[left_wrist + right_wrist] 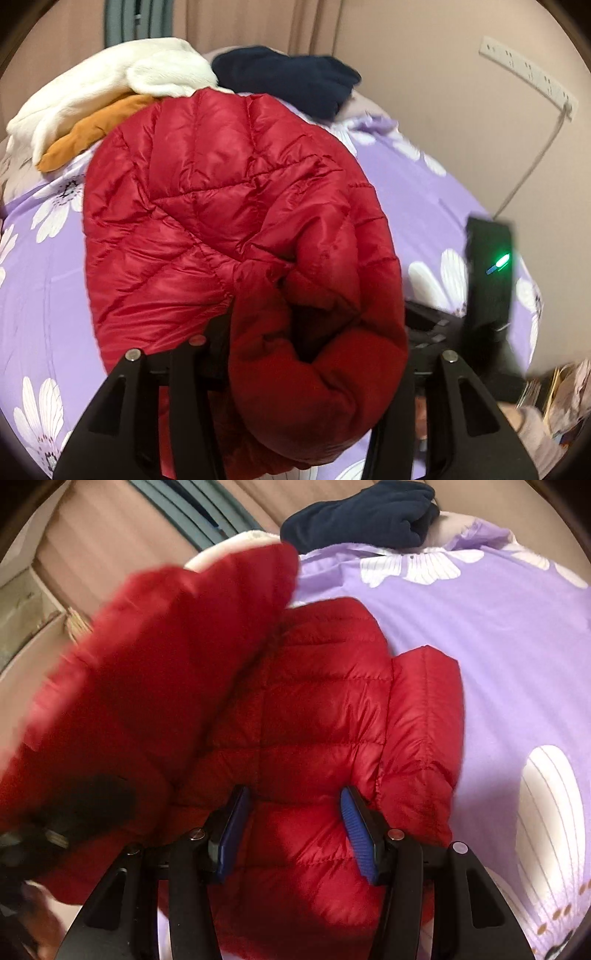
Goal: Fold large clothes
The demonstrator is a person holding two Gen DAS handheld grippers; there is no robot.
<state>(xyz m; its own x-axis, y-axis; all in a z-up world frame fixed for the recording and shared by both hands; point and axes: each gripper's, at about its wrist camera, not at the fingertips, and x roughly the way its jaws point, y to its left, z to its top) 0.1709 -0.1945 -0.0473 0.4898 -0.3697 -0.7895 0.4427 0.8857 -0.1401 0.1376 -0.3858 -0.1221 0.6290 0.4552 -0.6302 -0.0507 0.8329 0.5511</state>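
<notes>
At the far left of the bed, a white garment [110, 77] lies over an orange one [92, 129]. The red jacket [229, 206] fills the middle of the purple floral bedsheet [417, 199]; the left gripper [295, 332] has a thick roll of it bunched between its fingers (the tips are buried, so whether it is clamped I cannot tell). Behind sits a navy garment [291, 79]. The right gripper [291, 830] hovers over the jacket, blue pads [356, 834] apart, gripping nothing.
</notes>
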